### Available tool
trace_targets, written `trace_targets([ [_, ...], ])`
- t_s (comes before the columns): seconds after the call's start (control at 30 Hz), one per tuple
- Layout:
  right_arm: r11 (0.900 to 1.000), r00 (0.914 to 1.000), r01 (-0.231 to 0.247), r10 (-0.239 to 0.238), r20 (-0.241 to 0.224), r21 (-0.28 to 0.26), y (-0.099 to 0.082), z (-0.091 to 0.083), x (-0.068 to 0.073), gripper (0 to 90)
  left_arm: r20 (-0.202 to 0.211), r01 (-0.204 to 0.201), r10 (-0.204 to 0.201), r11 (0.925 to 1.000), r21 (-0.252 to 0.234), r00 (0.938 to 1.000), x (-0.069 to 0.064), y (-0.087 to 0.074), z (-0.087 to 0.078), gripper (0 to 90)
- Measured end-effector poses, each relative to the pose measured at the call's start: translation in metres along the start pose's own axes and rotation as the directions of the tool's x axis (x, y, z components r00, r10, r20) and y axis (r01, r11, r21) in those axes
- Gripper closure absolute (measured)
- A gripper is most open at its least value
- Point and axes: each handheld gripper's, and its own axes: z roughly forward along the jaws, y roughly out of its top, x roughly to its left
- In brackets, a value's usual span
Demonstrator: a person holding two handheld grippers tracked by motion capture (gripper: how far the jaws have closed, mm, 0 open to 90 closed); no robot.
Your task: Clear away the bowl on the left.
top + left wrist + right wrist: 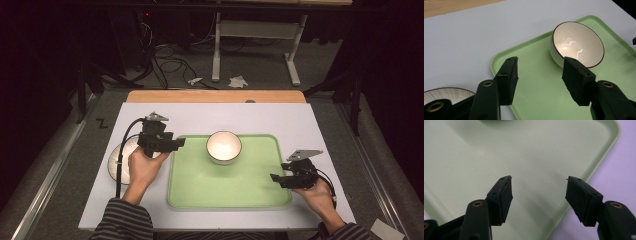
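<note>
A white bowl [224,146] with a dark rim stands upright on the far middle of a light green tray [230,185]. My left gripper [181,142] hovers at the tray's left edge, pointing right, jaws open and empty. In the left gripper view the left gripper [540,60] looks across the tray [536,90] at the bowl [576,42], which lies beyond the right fingertip. My right gripper [276,178] rests at the tray's right edge, pointing left. In the right gripper view the right gripper [539,178] stands open over the bare tray [499,150] with nothing between its jaws.
A white plate [116,159] lies on the pale mat [200,117] left of the tray, partly under the left hand; its rim shows as the plate [446,92] in the left gripper view. A wooden table edge [215,96] runs along the back. Cables and table legs stand on the floor beyond.
</note>
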Motion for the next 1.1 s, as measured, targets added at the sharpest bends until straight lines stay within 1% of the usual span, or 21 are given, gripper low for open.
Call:
trace_targets([
  [0.03,1.0,1.0,-0.004,0.004,0.001,-0.001,0.0,0.0,0.0,39.4,0.002,-0.005,0.005,1.0,0.003,1.0,0.0,0.0,-0.002,46.1],
  [0.07,1.0,1.0,-0.001,0.001,0.0,0.0,0.0,0.0,0.0,39.5,0.004,0.004,-0.004,1.0,0.001,1.0,0.0,-0.001,-0.003,46.0],
  [0.13,1.0,1.0,0.005,-0.005,0.001,0.0,0.0,0.0,0.0,39.4,0.007,0.001,-0.001,1.0,0.002,1.0,0.001,-0.002,-0.006,45.7],
  [0.2,1.0,1.0,-0.004,0.004,0.001,-0.001,0.0,0.0,0.0,39.5,0.007,0.004,-0.004,1.0,0.002,1.0,0.002,-0.004,-0.009,45.7],
  [0.3,1.0,1.0,-0.005,0.005,0.001,-0.001,0.0,0.0,0.0,39.4,0.004,0.005,-0.005,1.0,0.008,1.0,0.004,-0.007,-0.013,45.5],
  [0.4,1.0,1.0,0.007,-0.007,0.0,0.0,0.0,0.0,0.0,39.5,0.007,0.018,-0.018,0.9998,0.007,0.9998,0.006,-0.008,-0.017,45.3],
  [0.5,1.0,1.0,-0.002,0.002,-0.001,-0.001,0.0,0.0,0.001,39.4,0.011,0.017,-0.017,0.9999,0.0,0.9998,0.008,-0.009,-0.021,45.1],
  [0.53,1.0,1.0,0.001,-0.001,0.0,-0.001,0.0,0.0,0.0,39.4,0.015,0.028,-0.028,0.9996,-0.006,0.9995,0.007,-0.009,-0.022,45.0],
  [0.57,1.0,1.0,-0.001,0.001,0.0,0.0,0.0,0.0,0.0,39.4,0.014,0.024,-0.023,0.9997,-0.006,0.9996,0.008,-0.009,-0.023,45.0],
  [0.6,1.0,1.0,0.0,0.0,-0.001,-0.001,0.0,0.0,0.0,39.4,0.019,0.033,-0.033,0.9994,-0.011,0.9993,0.008,-0.009,-0.024,44.9],
  [0.67,1.0,1.0,0.0,0.0,-0.001,-0.001,0.0,0.0,0.0,39.4,0.019,0.038,-0.038,0.9992,-0.011,0.9991,0.008,-0.011,-0.025,44.8],
  [0.7,1.0,1.0,0.002,-0.002,0.0,0.001,0.0,0.0,0.0,39.4,0.019,0.032,-0.032,0.9995,-0.006,0.9993,0.008,-0.012,-0.026,44.7],
  [0.73,1.0,1.0,0.002,-0.002,-0.001,0.0,0.0,0.0,0.0,39.4,0.02,0.04,-0.04,0.9992,-0.007,0.999,0.008,-0.012,-0.026,44.6],
  [0.77,1.0,1.0,-0.004,0.004,0.0,-0.002,0.0,0.0,0.0,39.4,0.022,0.035,-0.035,0.9994,-0.004,0.9992,0.008,-0.014,-0.027,44.5],
  [0.8,1.0,1.0,-0.003,0.003,-0.001,-0.001,0.0,0.0,0.0,39.4,0.024,0.042,-0.042,0.9991,-0.007,0.9988,0.008,-0.015,-0.027,44.4],
  [0.83,1.0,1.0,-0.001,0.001,0.0,-0.001,0.0,0.0,0.0,39.4,0.024,0.037,-0.037,0.9993,-0.005,0.999,0.008,-0.016,-0.027,44.3],
  [0.93,1.0,1.0,0.0,0.0,-0.001,-0.001,0.0,0.0,0.001,39.4,0.031,0.045,-0.045,0.999,0.004,0.9985,0.007,-0.02,-0.027,43.9],
  [1.0,1.0,1.0,0.0,0.0,0.0,-0.001,0.0,0.0,0.0,39.4,0.033,0.043,-0.043,0.999,0.013,0.9985,0.007,-0.023,-0.027,43.8],
  [1.1,1.0,1.0,-0.001,0.001,-0.001,-0.001,0.0,0.0,0.0,39.4,0.044,0.053,-0.054,0.9983,0.023,0.9976,0.006,-0.025,-0.028,43.7],
])
